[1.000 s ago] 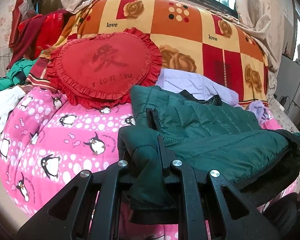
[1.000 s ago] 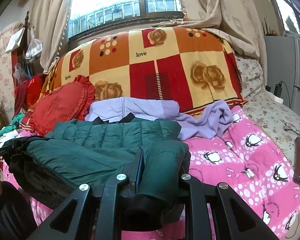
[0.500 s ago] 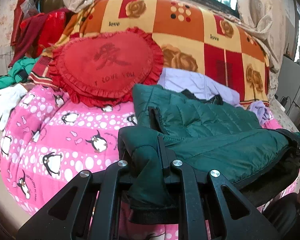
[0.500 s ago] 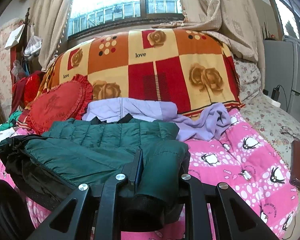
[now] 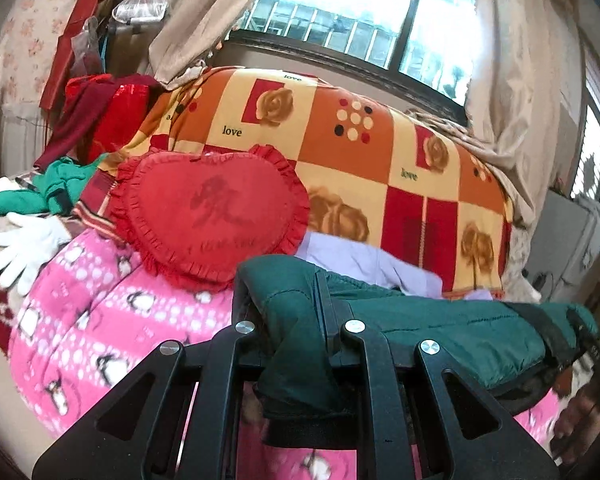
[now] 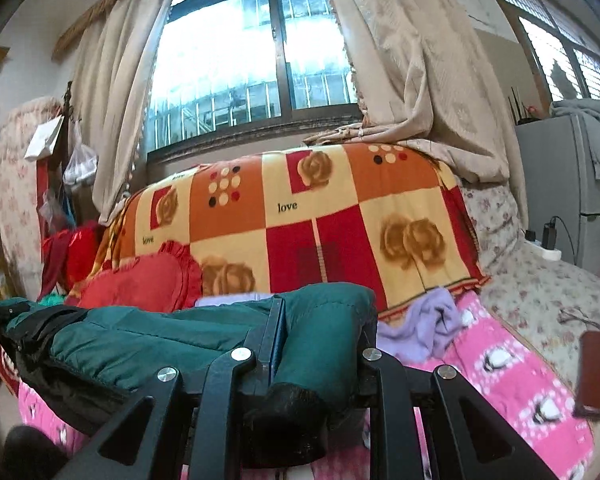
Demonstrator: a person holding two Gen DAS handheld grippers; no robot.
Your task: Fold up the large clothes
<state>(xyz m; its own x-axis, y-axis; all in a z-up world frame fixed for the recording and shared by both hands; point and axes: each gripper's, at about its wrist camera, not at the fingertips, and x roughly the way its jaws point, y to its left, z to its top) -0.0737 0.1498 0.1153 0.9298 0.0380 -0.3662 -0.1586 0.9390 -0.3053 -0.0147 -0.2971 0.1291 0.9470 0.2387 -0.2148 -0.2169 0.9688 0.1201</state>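
A dark green quilted jacket (image 5: 440, 328) is held up over the pink penguin bedspread (image 5: 100, 312), stretched between both grippers. My left gripper (image 5: 296, 320) is shut on one end of the jacket, with cloth bunched between its fingers. My right gripper (image 6: 320, 336) is shut on the other end of the green jacket (image 6: 148, 340), where a dark cuff hangs down. The jacket's far part is hidden behind the raised fold.
A red heart cushion (image 5: 208, 216) leans on the checked rose blanket (image 5: 360, 152) at the back. A lilac garment (image 6: 428, 324) lies behind the jacket. White gloves (image 5: 24, 244) lie at left. A brown phone (image 6: 596, 372) lies at right.
Both grippers have lifted and tilted upward with the jacket. The window and curtains now fill the top of both views. The jacket's fold has risen off the bed.
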